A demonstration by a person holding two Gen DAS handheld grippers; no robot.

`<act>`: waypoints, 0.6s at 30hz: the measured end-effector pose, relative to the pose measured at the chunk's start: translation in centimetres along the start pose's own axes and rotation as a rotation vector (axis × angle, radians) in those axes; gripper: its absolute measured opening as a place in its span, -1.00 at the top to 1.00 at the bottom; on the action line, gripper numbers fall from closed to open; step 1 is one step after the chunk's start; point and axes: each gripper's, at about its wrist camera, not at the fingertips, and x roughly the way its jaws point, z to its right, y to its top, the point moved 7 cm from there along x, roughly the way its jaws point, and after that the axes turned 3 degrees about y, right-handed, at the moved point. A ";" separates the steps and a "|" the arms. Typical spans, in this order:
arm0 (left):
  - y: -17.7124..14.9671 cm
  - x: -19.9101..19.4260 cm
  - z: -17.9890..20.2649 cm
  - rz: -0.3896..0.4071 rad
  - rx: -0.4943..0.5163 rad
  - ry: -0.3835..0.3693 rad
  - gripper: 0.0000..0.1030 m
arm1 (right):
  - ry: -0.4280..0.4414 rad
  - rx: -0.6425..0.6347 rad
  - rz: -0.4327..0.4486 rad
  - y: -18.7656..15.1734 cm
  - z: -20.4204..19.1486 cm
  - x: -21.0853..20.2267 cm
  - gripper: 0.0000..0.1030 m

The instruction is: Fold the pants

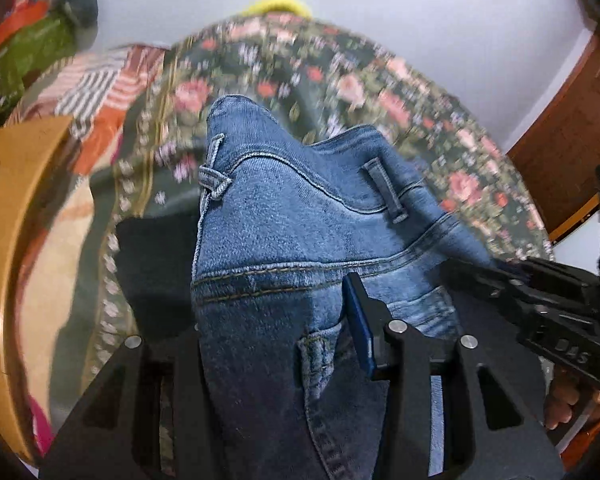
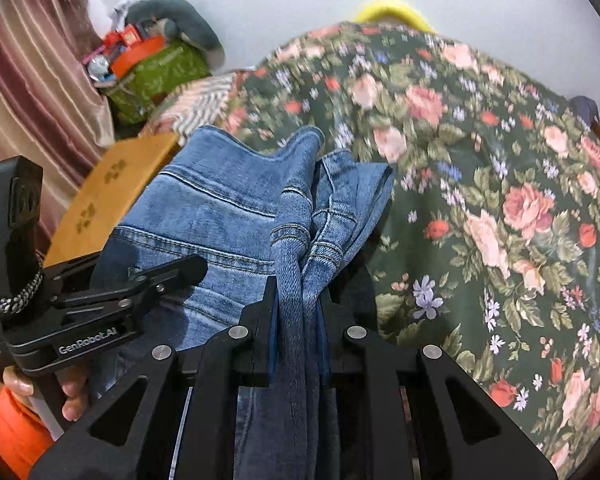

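Observation:
Blue denim pants (image 1: 300,216) hang bunched between both grippers, above a floral bedspread (image 1: 340,76). In the left wrist view my left gripper (image 1: 276,304) is shut on a thick fold of the waistband area; a belt loop (image 1: 384,188) shows above it, and the denim hides the left finger. The blue pad of its right finger (image 1: 358,320) presses the cloth. My right gripper (image 2: 298,304) is shut on a narrow gathered bunch of the pants (image 2: 228,200). Each gripper shows in the other's view: the right gripper (image 1: 540,304) at the right, the left gripper (image 2: 140,280) at the left.
The floral bedspread (image 2: 500,200) spreads below and to the right. A wooden board (image 2: 112,184) stands at the left. A green bag (image 2: 156,72) with clutter and a striped curtain (image 2: 32,80) are far left, something yellow (image 2: 392,8) beyond the bed, a wooden door (image 1: 572,128) at the right.

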 end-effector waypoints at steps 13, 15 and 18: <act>-1.2 -2.7 -1.6 -0.007 -0.065 0.103 -0.16 | -0.016 0.035 0.009 -1.5 0.6 -4.0 0.21; -1.5 -4.9 -1.5 0.015 -0.057 0.123 -0.16 | -0.022 0.026 0.022 -1.6 0.3 -5.5 0.21; -1.9 -8.4 -0.9 0.052 -0.047 0.144 -0.16 | -0.018 0.016 0.055 -2.0 -0.6 -8.7 0.21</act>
